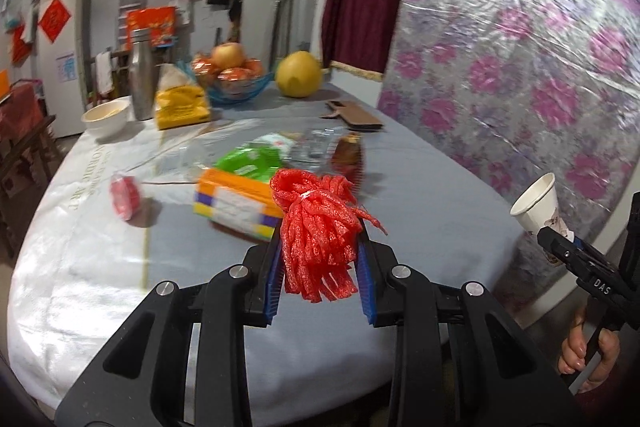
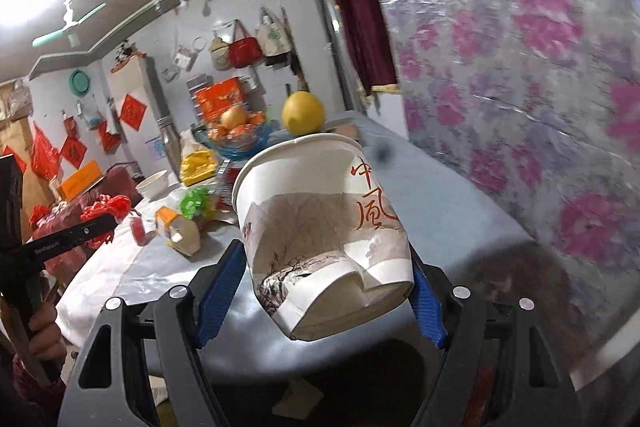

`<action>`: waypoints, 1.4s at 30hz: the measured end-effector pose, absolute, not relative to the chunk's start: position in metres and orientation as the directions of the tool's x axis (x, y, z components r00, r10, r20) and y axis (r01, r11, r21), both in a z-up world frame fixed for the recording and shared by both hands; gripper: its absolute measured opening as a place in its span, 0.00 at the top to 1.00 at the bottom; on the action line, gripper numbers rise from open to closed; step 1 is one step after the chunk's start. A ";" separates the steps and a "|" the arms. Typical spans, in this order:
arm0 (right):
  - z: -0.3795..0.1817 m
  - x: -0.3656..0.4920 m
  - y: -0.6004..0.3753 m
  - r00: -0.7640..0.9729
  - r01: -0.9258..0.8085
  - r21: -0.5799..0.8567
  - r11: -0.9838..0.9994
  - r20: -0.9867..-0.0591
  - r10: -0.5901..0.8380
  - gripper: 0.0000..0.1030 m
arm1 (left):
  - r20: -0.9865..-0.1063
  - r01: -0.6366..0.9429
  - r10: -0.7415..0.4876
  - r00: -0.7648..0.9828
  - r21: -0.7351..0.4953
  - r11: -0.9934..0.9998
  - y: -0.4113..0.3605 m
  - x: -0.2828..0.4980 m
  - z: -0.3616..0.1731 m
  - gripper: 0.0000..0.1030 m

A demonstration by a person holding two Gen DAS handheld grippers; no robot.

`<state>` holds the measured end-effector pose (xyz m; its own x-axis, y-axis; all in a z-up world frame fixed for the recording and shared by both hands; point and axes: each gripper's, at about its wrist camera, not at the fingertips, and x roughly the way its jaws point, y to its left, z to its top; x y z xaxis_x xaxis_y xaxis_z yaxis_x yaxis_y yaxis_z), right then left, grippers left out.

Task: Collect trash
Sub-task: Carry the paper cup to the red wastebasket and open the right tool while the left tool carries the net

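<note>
Blue-padded jaws of the left gripper (image 1: 320, 255) fill the bottom of the left wrist view, clamped on a bundle of red foam netting (image 1: 318, 227) that stands up between them and hangs loose below. It is held above the near edge of the table (image 1: 440, 227), which wears a grey-and-white cloth. Just past the bundle lies an orange and white carton (image 1: 236, 201), with a green wrapper (image 1: 250, 161) behind it and a small red item (image 1: 126, 197) toward the left edge. At the far edge stand a white bowl (image 1: 108, 115), a steel flask (image 1: 143, 75), a yellow bag (image 1: 182, 107), a blue fruit bowl (image 1: 236, 87) and a large yellow pomelo (image 1: 299, 74). Off the right edge, the right gripper (image 1: 554, 237) holds a white paper cup (image 1: 538, 203), a hand (image 1: 584, 351) on its handle.

From the right wrist view, that paper cup (image 2: 324, 235) sits tilted and dented between the right gripper's (image 2: 326, 291) blue pads, which stand wide and press its sides. It is held above the near right part of the table (image 2: 460, 219). At the left edge of the view, beyond the table's left side, the left gripper (image 2: 90, 229) carries the red netting (image 2: 114, 205). The carton (image 2: 178, 231) and pomelo (image 2: 303, 111) show beyond.
</note>
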<state>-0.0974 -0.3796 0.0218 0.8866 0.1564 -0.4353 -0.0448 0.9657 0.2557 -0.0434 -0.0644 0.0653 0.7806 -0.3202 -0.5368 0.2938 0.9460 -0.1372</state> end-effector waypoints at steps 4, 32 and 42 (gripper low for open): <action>0.012 -0.117 -0.411 0.887 0.026 0.247 0.969 -0.453 0.091 0.27 | -0.548 0.350 -0.359 0.756 -0.125 0.928 -0.092 -0.047 0.065 0.68; -0.151 -0.160 -0.575 0.695 0.447 0.353 0.822 -0.716 -0.070 0.10 | -0.692 0.667 -0.504 0.516 -0.045 0.744 -0.283 -0.058 0.011 0.68; -0.126 -0.186 -0.604 0.763 0.466 0.416 0.781 -0.635 -0.117 0.07 | -0.735 0.795 -0.547 0.400 -0.018 0.606 -0.364 -0.080 -0.016 0.67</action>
